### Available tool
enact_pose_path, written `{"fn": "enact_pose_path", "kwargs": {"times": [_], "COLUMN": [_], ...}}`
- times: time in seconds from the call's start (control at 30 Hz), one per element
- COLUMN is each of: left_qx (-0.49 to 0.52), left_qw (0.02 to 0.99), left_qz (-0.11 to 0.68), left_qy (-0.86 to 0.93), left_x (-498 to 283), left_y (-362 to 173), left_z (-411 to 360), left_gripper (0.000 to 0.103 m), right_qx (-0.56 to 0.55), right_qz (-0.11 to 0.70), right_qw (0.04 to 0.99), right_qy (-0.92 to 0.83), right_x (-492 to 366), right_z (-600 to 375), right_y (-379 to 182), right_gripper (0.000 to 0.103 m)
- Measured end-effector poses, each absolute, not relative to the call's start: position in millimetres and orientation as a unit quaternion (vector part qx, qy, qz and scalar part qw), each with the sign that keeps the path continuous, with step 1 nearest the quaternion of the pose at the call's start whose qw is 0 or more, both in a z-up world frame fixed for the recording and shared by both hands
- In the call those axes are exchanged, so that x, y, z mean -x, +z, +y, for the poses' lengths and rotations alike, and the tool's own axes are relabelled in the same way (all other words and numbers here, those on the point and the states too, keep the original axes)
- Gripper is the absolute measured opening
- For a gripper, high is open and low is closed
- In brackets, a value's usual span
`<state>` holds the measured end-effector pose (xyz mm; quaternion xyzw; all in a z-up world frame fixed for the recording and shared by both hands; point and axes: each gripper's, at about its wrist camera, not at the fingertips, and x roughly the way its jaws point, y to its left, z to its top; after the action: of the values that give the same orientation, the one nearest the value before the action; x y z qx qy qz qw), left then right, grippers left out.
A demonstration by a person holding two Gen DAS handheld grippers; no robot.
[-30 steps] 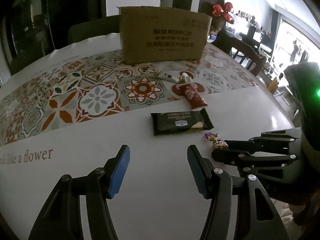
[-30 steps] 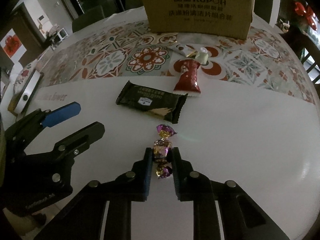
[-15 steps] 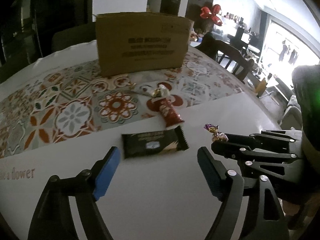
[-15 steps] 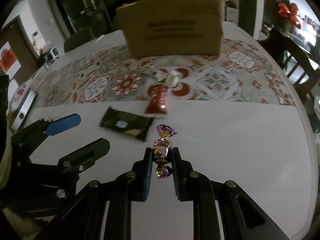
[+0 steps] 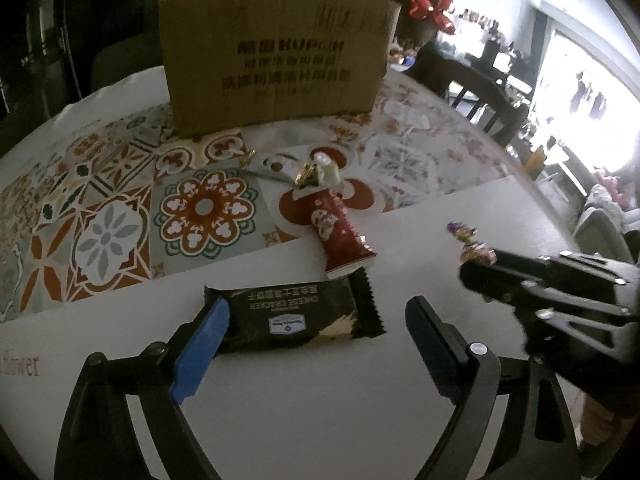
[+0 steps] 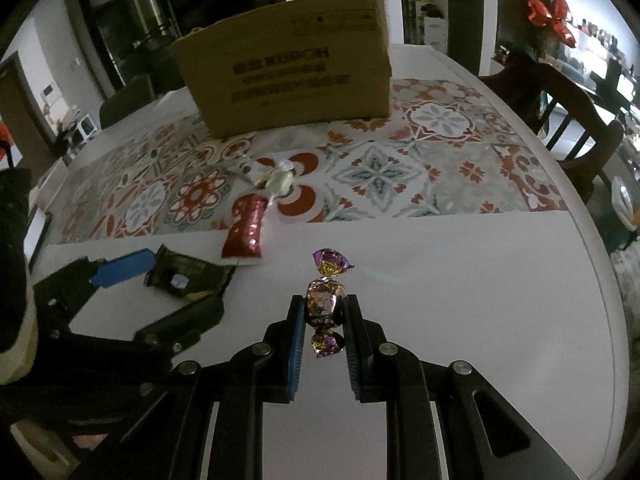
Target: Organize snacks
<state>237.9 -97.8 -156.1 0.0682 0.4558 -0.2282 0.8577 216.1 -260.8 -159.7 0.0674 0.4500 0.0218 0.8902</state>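
Left wrist: black packet [image 5: 296,316] reads "CHEESE CRACKER".

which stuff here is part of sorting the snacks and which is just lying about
Part of the job:
- purple candy, held in the right gripper
- black cracker pack, between the opening jaws of the left gripper
- red snack packet
- small wrapped sweets
- cardboard box

Just lying about:
- patterned table runner
- wooden chair
- red bow

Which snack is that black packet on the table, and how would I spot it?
Start at the cardboard box and come forward past the patterned runner to the plain white tabletop. The black cracker packet lies flat there, just below the red packet; it alone is dark, rectangular, with zigzag ends.
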Motion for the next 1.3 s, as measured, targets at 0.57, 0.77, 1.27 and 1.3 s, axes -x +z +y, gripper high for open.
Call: {"fn": "enact_pose_path", "kwargs": {"times": [0.57, 0.77, 1.27, 1.3], "left_qx": [-0.074, -0.059, -0.057, -0.058], "left_qw": [0.870, 0.865, 0.882, 0.885], "left_qz": [0.450, 0.458, 0.418, 0.412], "left_qy": [-0.188, -0.196, -0.209, -0.208], "left_x": [-242.6, -243.9, -233.9, -234.5], "left_y": [-157.3, -154.7, -121.4, -117.7], "left_z": [-95.3, -89.7, -78.8, -78.9], "left_gripper": [0.060, 0.026, 0.056, 0.056], "right_qx": [-0.069, -0.065, -0.060, -0.062], "right_qz": [0.448, 0.441, 0.429, 0.427], "right_qw": [0.891, 0.895, 0.900, 0.901], "right_qy": [0.026, 0.025, 0.039, 0.040], "right_x": [-221.4, -220.3, -217.2, -218.0], "right_z": [-260.3, -257.1, -250.9, -251.1], "right_y": [-162.9, -158.1, -150.2, -148.2], "right_gripper": [0.020, 0.020, 0.020, 0.020]}}
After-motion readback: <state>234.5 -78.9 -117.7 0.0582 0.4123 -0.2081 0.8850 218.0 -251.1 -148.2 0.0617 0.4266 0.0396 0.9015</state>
